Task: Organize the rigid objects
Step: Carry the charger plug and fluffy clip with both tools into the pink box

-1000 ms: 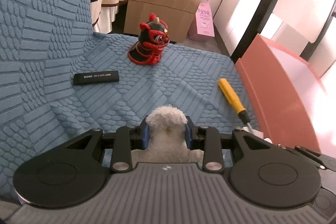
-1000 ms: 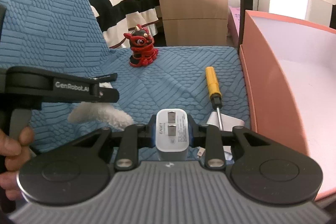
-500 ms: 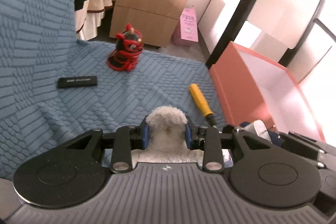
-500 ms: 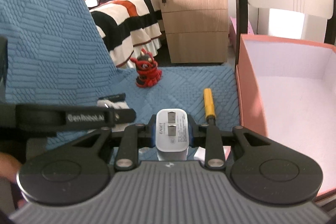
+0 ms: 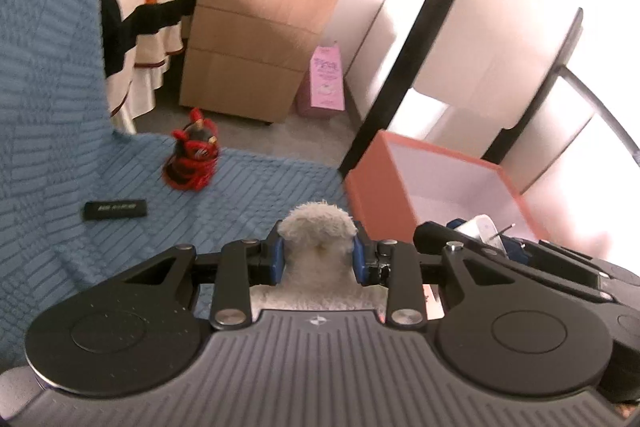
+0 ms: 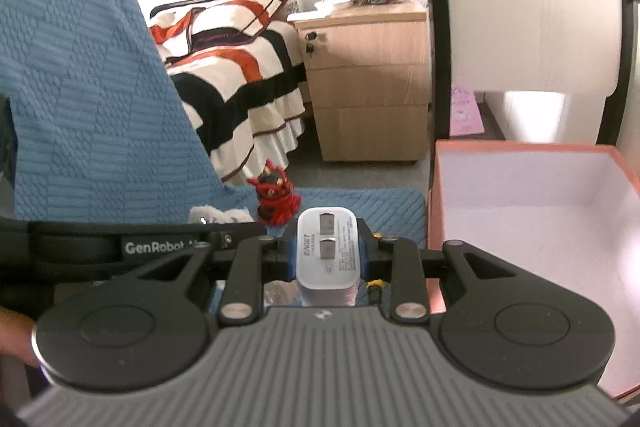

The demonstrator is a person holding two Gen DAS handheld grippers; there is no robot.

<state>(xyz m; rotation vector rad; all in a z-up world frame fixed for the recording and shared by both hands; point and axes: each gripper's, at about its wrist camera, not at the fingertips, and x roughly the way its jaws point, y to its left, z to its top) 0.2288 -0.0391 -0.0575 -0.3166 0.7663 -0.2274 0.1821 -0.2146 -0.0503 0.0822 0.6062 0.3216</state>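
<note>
My left gripper [image 5: 318, 255] is shut on a fluffy white plush toy [image 5: 318, 227], held above the blue textured cover [image 5: 248, 187]. My right gripper [image 6: 329, 251] is shut on a white plug adapter [image 6: 328, 247] with its two prongs facing up. The orange box [image 6: 536, 207] with a pale inside stands at the right of both views; in the left wrist view the orange box [image 5: 380, 195] lies just beyond the plush. A red and black lion figurine [image 5: 193, 157] and a flat black bar [image 5: 115, 209] rest on the cover. The left gripper's arm [image 6: 120, 247] crosses the right wrist view.
A wooden drawer cabinet [image 5: 256, 43] and a striped bed [image 6: 232, 67] stand behind the cover's far edge. A pink bag [image 5: 326, 79] leans by the cabinet. A bit of the yellow screwdriver [image 6: 376, 283] shows under the right gripper. A hand [image 6: 16, 335] is at the left edge.
Both grippers have risen with their loads, so the cover and its objects look smaller and lower. The orange box's inside has come into view. The screwdriver has slipped behind the grippers.
</note>
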